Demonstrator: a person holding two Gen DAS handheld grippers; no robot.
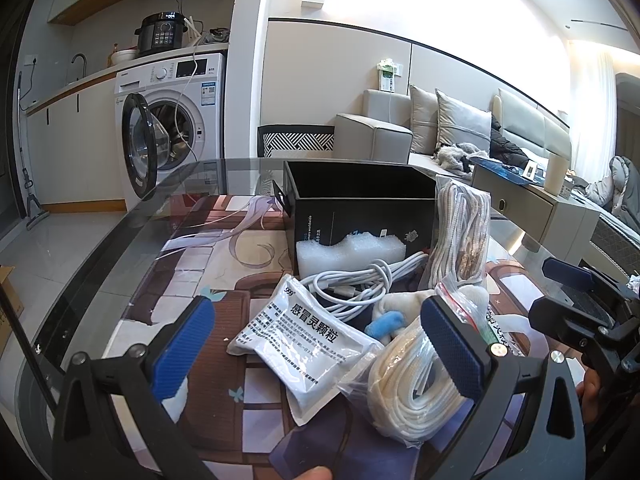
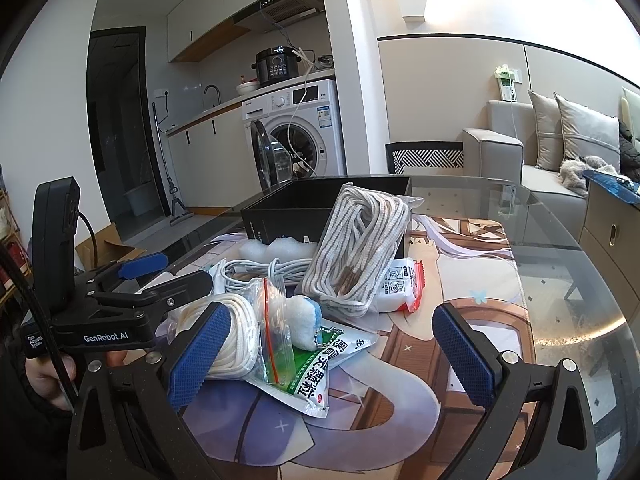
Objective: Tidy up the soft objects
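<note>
My left hand-held gripper (image 1: pixel 320 350) hovers with fingers apart over a white medicine pouch (image 1: pixel 304 344) on the glass bench (image 1: pixel 120 280). My right hand-held gripper (image 2: pixel 332 354) is spread apart too, holding nothing. At twelve o'clock sits an open black box (image 1: pixel 360 196), bagged rope (image 2: pixel 356 248) leaning against it.

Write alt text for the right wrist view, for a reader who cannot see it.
The open right gripper hovers over a pile of soft items on a glass table: a bagged coil of white rope, a medicine sachet and a bagged striped rope bundle leaning on an open black box. The left gripper shows at left.
</note>
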